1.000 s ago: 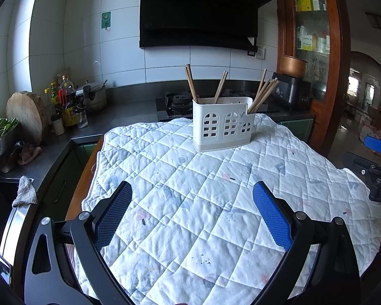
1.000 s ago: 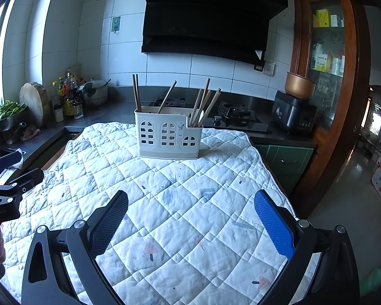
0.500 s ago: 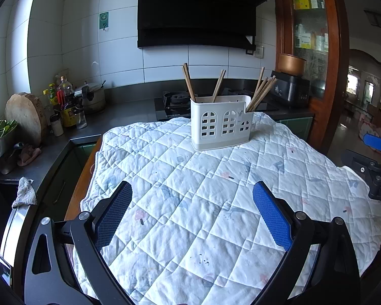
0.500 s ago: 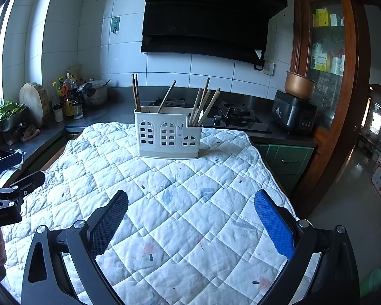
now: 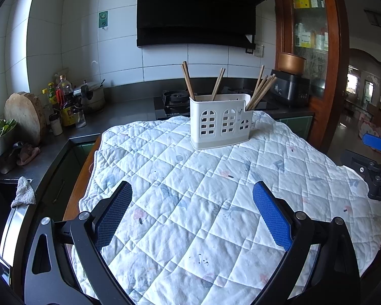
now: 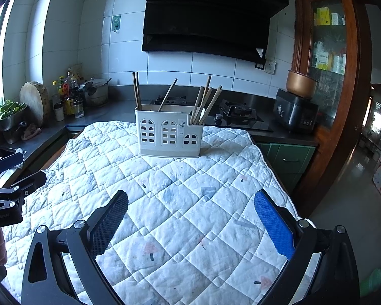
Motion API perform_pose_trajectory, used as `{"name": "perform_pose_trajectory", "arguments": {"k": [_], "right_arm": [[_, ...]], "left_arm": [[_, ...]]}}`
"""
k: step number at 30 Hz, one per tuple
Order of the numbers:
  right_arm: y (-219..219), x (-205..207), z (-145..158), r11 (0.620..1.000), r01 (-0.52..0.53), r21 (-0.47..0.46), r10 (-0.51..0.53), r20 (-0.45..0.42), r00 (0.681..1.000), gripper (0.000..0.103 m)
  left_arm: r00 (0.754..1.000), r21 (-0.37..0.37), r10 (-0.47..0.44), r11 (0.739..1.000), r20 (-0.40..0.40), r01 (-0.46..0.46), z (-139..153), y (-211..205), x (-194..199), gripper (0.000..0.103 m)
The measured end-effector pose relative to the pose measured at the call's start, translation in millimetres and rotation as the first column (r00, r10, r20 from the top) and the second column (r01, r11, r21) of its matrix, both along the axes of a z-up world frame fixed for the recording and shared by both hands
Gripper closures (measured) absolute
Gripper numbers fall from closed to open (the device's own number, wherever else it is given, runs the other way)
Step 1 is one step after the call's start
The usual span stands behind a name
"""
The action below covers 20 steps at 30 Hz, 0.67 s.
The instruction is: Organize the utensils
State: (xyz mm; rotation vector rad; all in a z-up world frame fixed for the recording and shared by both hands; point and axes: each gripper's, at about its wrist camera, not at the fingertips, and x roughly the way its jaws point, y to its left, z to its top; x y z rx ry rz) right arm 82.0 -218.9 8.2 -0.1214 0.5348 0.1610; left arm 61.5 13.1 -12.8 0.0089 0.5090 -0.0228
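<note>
A: Left gripper point(image 5: 191, 212) — jaws spread wide, nothing between the blue pads, hanging over the near part of the quilted cloth point(image 5: 216, 203). Right gripper point(image 6: 190, 218) the same: wide apart, empty, above the cloth.

B: Utensils?

A: Chopsticks point(image 5: 263, 90) all stand in the white holder point(image 5: 221, 122), which sits upright at the far end of the cloth, well apart from both grippers. Two on the left side point(image 6: 136, 90), one leaning in the middle point(image 6: 168, 94), a bunch in the lower right compartment point(image 6: 207, 104).

B: Anything lying loose on the cloth?

A: Only printed marks that I can tell.

B: Surroundings?

A: Stove point(image 6: 237, 113) and black hood point(image 6: 208, 20) behind the holder. Bottles point(image 5: 63, 101) and a round wooden board point(image 5: 24, 117) on the counter to the left.
</note>
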Motion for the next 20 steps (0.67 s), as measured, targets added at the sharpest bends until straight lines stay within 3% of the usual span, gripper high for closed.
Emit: {"name": "perform_pose_trajectory", "arguments": {"k": [20], "right_arm": [[-2.3, 0.3, -1.4, 1.0, 0.0, 0.001, 0.0, -0.004, 1.0, 0.007]], "left_arm": [[1.0, -0.01, -0.018, 1.0, -0.02, 0.017, 0.2, -2.9, 4.2, 0.008]]}}
